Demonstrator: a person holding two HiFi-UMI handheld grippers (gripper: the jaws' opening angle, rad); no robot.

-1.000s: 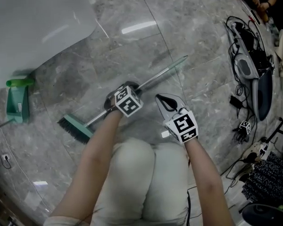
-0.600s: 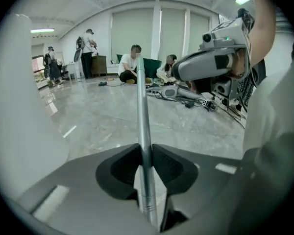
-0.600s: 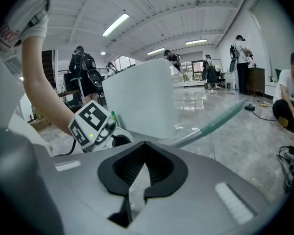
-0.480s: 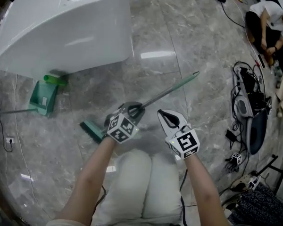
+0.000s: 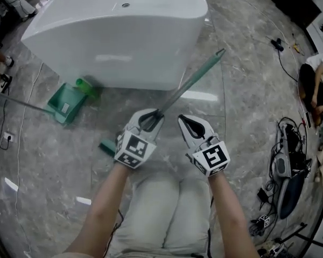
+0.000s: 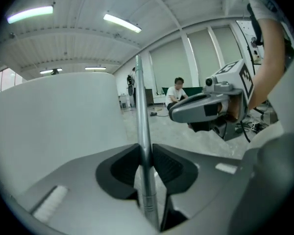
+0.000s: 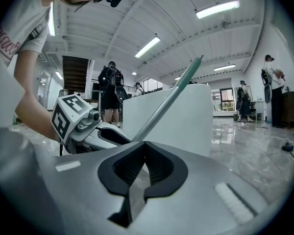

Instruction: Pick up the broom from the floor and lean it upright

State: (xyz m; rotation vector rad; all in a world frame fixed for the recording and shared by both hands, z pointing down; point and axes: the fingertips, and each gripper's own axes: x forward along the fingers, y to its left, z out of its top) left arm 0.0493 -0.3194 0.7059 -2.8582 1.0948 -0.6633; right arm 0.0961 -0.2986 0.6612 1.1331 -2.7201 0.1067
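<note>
The broom has a metal handle [image 5: 180, 93] with a green tip [image 5: 220, 52] and a green brush head [image 5: 108, 147] low by my left forearm. My left gripper [image 5: 151, 116] is shut on the handle's lower part, and the handle slants up to the right toward the white bathtub [image 5: 118, 31]. In the left gripper view the handle [image 6: 141, 111] stands pinched between the dark pads, left gripper [image 6: 146, 153]. My right gripper [image 5: 187, 120] is beside it on the right, shut with nothing in it [image 7: 142, 148]. In the right gripper view the handle [image 7: 171, 99] passes in front without touching.
A green dustpan [image 5: 67, 104] lies on the marble floor left of the tub. Cables and devices [image 5: 288, 160] are heaped at the right. A person [image 5: 317, 74] sits on the floor at the far right; more people stand in the background.
Both grippers have risen. The left one has lifted the broom's handle off the floor, so it now slants up steeply toward the tub. The right gripper stayed shut and empty.
</note>
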